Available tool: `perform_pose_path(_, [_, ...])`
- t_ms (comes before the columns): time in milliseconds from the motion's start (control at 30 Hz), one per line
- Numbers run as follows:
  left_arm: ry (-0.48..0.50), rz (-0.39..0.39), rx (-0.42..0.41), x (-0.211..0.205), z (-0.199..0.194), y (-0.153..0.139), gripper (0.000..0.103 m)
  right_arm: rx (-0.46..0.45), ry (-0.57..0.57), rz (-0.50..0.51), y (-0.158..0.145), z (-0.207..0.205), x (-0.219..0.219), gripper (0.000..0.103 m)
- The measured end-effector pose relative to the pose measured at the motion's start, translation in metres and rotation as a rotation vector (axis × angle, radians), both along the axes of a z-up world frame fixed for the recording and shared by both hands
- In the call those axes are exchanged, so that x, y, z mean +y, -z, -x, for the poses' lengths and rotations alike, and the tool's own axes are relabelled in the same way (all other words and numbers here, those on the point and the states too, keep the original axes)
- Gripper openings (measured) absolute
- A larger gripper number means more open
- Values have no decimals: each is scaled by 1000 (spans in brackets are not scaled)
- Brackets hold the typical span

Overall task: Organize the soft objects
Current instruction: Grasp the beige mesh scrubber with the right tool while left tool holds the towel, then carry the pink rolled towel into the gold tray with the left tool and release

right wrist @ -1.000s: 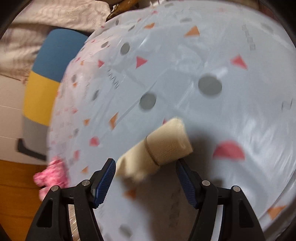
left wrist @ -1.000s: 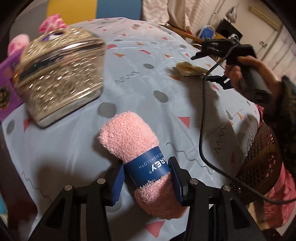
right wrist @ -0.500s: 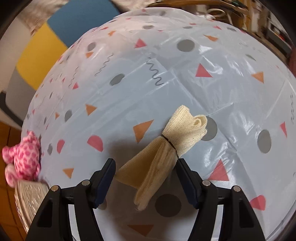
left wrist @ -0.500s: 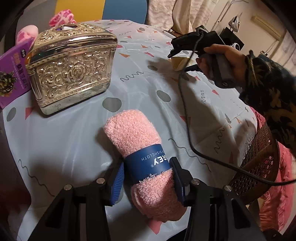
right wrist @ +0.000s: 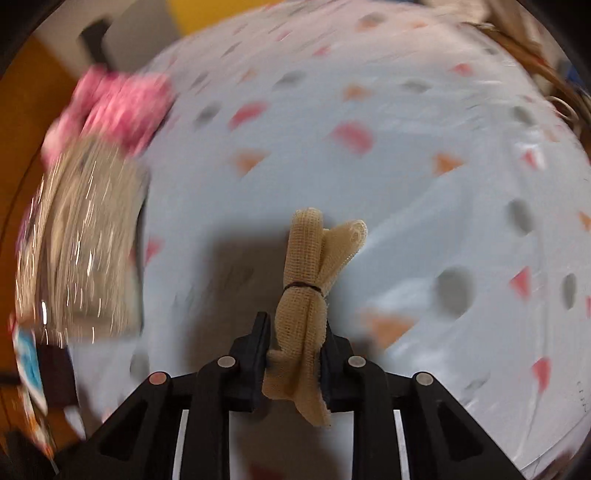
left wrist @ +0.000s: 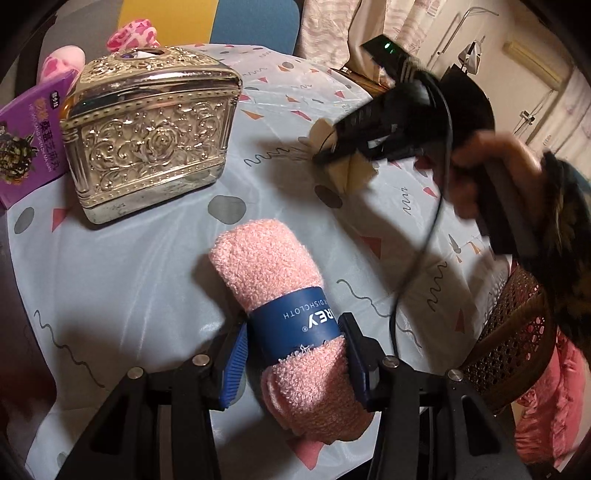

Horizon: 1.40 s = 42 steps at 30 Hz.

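Note:
My left gripper (left wrist: 293,343) is shut on a rolled pink dishcloth (left wrist: 269,266) with a blue paper band, low over the patterned tablecloth (left wrist: 129,266). My right gripper (right wrist: 295,347) is shut on a beige mesh cloth (right wrist: 310,258) tied with a dark band, lifted above the table. In the left wrist view the right gripper (left wrist: 332,151) holds that cloth (left wrist: 351,173) beyond the pink roll, to the right of the gold box. A pink spotted plush toy (right wrist: 114,107) sits behind the box; it also shows in the left wrist view (left wrist: 133,35).
An ornate gold metal box (left wrist: 147,129) stands at the left of the table, blurred in the right wrist view (right wrist: 81,240). A purple package (left wrist: 26,136) leans beside it. A wicker chair (left wrist: 513,332) stands at the table's right edge.
My right gripper closed on the beige cloth, lifted it and swung left toward the gold box. My left gripper kept its hold on the pink dishcloth and stayed nearly still.

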<state>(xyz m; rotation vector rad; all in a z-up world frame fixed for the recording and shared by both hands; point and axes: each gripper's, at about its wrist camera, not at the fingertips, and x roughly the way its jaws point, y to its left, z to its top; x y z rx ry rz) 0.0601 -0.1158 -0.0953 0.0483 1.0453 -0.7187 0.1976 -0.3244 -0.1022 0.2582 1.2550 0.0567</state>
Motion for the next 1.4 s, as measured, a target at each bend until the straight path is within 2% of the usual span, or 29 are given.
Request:
perform_pose_path(67, [-5,-4,-4,0,1,0,47,-49,-8,62,0,7,10,26])
perform_pose_path(233, [-20,-24,-42,-2,8,-1,39,-104,10,64,4,12,8,26])
perform_pose_path(367, [-58,-44,-55,-1,14,-5,38,-157,-48,125,8,26,14,27])
perform_pose_path(567, [-93,-63,-147,5,25,-31,38,-188,-65,158,5,23,22,28])
perform_pose_path(767, [-135,-34,-186,20,33,-53,38,-209,-77,182,4,24,26,31])
perform_pose_path(1067, [-178,1,-201,34,38,-66,38,-229,-101,228,3,31,29,31])
perform_pose_path(1400, [-231,64,-221,60,47,-94,38,-238,-122,258,1,33,32,31])
